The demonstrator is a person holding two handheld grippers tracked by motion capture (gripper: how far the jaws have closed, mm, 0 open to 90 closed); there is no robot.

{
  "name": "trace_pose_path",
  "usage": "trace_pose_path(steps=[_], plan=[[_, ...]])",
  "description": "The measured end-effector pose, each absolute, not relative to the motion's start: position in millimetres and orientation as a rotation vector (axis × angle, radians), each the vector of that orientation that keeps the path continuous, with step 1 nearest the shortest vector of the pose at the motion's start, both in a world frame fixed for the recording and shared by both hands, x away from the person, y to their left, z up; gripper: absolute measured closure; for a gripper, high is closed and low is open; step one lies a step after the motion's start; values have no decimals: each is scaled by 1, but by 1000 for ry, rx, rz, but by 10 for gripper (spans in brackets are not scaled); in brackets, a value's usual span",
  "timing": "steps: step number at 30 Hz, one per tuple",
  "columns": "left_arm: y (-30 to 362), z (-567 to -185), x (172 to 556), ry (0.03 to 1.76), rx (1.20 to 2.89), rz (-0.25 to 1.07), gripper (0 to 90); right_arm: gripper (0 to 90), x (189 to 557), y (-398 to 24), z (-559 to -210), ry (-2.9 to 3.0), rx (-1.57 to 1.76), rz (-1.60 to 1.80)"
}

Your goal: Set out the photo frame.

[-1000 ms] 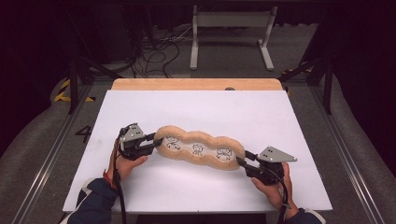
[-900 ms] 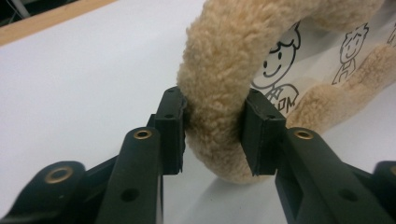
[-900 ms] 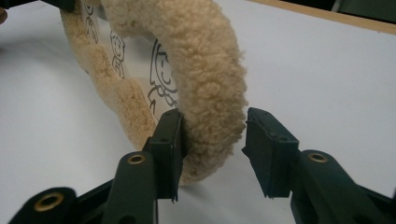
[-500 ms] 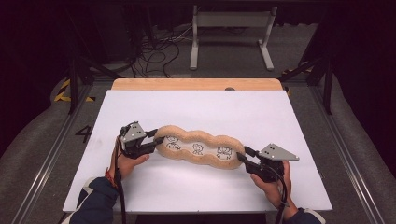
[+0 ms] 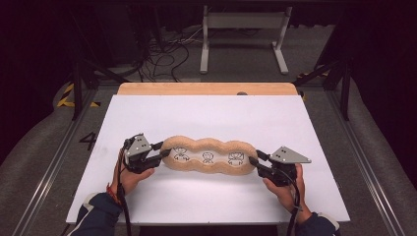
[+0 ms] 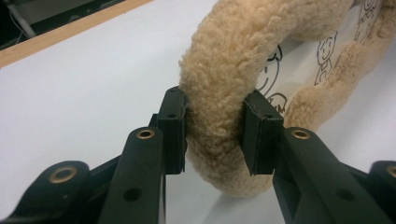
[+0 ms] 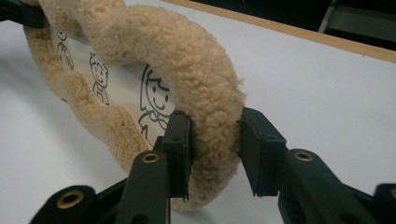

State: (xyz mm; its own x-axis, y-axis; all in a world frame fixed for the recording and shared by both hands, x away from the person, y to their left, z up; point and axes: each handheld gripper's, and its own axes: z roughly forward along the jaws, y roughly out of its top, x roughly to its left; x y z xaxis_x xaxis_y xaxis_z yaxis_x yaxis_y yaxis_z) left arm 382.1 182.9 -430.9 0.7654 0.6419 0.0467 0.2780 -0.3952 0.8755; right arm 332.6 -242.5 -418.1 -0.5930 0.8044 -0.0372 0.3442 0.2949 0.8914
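— Clearly soft and light: fleecy frame [image 5: 209, 156] mid-table [image 5: 305, 128], gripped at both ends.
— Left gripper [image 6: 215, 123] pinching the plush rim; right gripper [image 7: 212, 140] just closed further onto it.

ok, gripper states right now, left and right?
Left gripper: shut on the fleecy mat, at its left end.
Right gripper: shut on the mat's right end; just been closing.

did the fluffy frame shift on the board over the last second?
No. In the high view the fluffy frame sits at the same spot relative to the board's wooden far edge, held at its ends by left claw and right claw.
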Motion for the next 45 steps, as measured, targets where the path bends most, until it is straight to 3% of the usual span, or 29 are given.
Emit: trace_pose_path(steps=[45], plan=[[181, -431, 375, 693, 2001, 502, 642, 618, 342, -242, -420, 2100, 984, 1205]])
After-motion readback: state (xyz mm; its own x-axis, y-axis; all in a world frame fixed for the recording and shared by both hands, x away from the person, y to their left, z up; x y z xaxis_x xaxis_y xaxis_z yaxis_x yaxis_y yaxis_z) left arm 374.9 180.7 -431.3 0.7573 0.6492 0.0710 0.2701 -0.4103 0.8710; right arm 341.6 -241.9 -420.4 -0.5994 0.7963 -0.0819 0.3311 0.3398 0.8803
